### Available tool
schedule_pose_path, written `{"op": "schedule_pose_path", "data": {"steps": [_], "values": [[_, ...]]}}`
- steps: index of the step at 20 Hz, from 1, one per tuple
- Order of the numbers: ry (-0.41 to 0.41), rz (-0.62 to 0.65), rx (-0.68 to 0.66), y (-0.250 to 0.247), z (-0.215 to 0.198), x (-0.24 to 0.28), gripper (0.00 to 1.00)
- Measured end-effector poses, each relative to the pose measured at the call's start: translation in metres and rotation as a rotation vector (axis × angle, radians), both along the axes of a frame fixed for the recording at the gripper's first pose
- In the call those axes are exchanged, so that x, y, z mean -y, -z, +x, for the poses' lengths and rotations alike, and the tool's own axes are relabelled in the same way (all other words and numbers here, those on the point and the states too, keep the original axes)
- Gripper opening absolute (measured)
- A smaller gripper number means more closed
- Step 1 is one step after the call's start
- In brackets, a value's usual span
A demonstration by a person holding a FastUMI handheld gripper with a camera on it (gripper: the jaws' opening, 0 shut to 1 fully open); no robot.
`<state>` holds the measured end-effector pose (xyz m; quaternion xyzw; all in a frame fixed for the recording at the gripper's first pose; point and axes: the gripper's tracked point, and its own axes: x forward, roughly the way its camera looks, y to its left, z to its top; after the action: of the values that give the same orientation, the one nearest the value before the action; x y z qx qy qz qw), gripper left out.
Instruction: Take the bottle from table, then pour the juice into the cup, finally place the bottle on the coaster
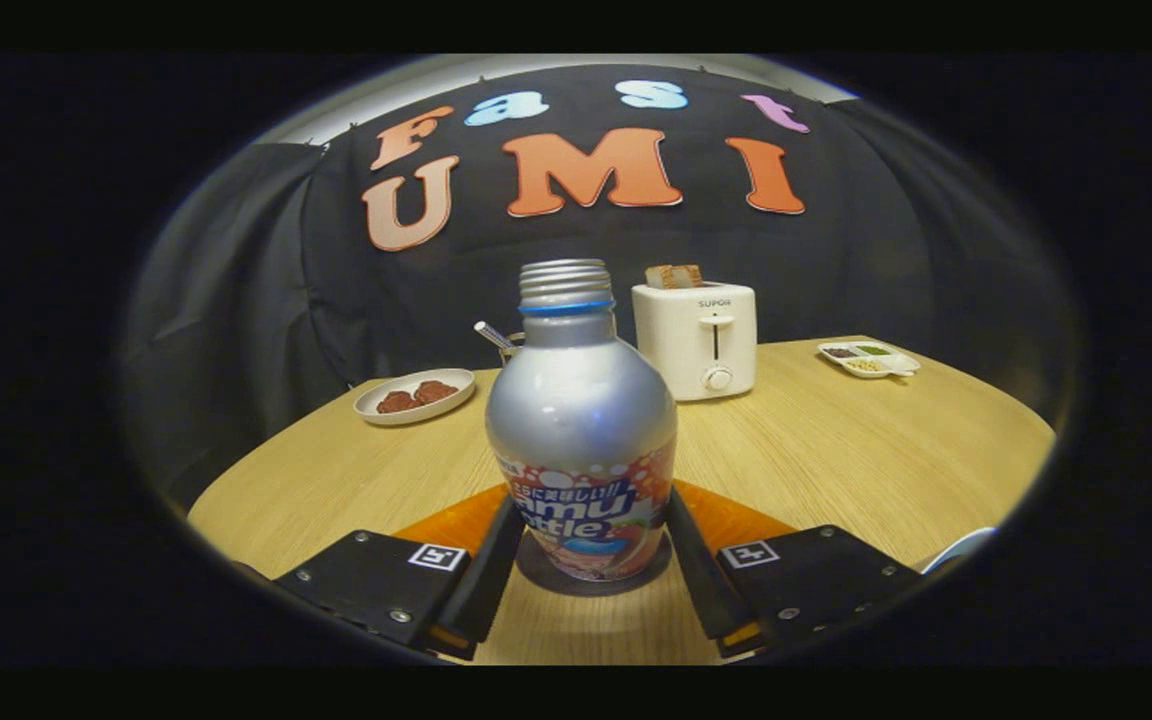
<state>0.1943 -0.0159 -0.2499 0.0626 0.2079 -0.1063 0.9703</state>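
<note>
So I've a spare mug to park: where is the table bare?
Bare wood lies between the toaster and the sauce tray, running toward the tongs, and between the plate and the bottle. It is crowded at the tongs, whose fingers flank the bottle on its coaster.

The light wooden desk (836, 450) carries a white plastic toaster (696, 340) near its far edge, bread sticking up from its slot. Left of the toaster lies an oval white plate (414, 396) with two brown pieces on it. Well to the toaster's right sits a small white divided dish (868, 359) holding bits of food. Nearer than the toaster lies an orange flat coaster (736, 520), and on it stands an uncapped silver metal bottle (581, 430) with a printed label. Just behind the bottle, left of the toaster, a spoon handle pokes up from a vessel I cannot make out.
</note>
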Motion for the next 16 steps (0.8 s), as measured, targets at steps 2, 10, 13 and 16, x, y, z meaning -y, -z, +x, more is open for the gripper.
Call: {"op": "schedule_pose_path", "data": {"steps": [2,10,13,16], "values": [[-0.008,-0.019,0.007,0.004,0.002,-0.002,0.77],[-0.015,0.096,-0.007,-0.008,-0.017,-0.008,0.96],[-0.06,0.129,0.002,-0.025,-0.032,-0.017,0.97],[-0.111,0.123,0.052,-0.058,-0.052,-0.02,0.97]]}}
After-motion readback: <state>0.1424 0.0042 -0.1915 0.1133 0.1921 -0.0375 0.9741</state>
